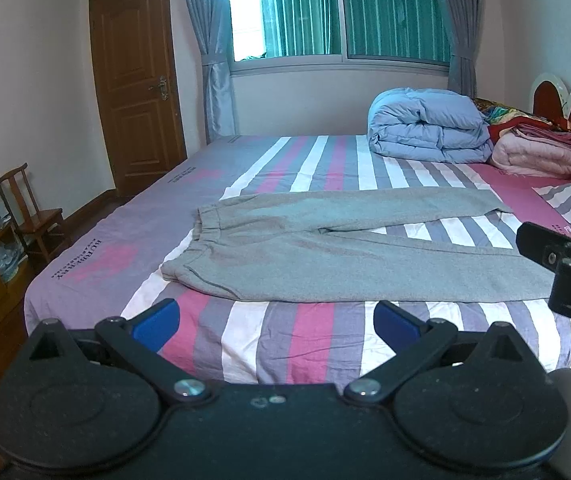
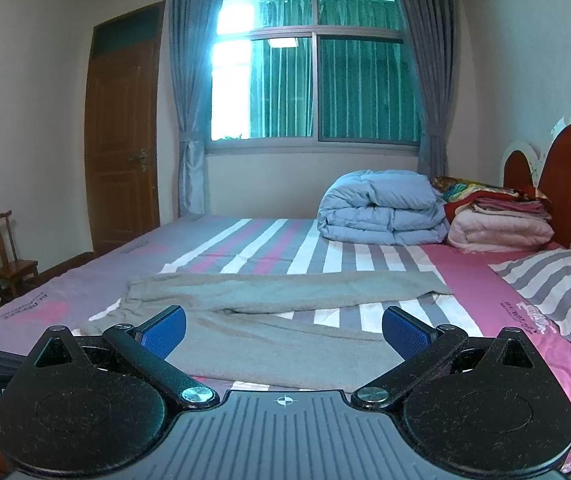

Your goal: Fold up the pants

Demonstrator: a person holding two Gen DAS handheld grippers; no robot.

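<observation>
Grey pants [image 1: 325,248] are spread flat just beyond both open tongs — waistband leftward, legs parted and stretched rightward.

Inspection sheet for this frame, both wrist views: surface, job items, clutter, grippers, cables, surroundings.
Surface: bed with striped sheet, mostly bare near the front.
Job's things: grey pants lying flat, legs spread apart, waistband to the left, unfolded.
Clutter: blue duvet, pink folded bedding, striped pillow, all at the headboard end.
Grippers: left gripper open, empty; right gripper open, empty, over the pants.
Cables: nothing seen.
Surroundings: door, window, curtains, wooden chair.
</observation>
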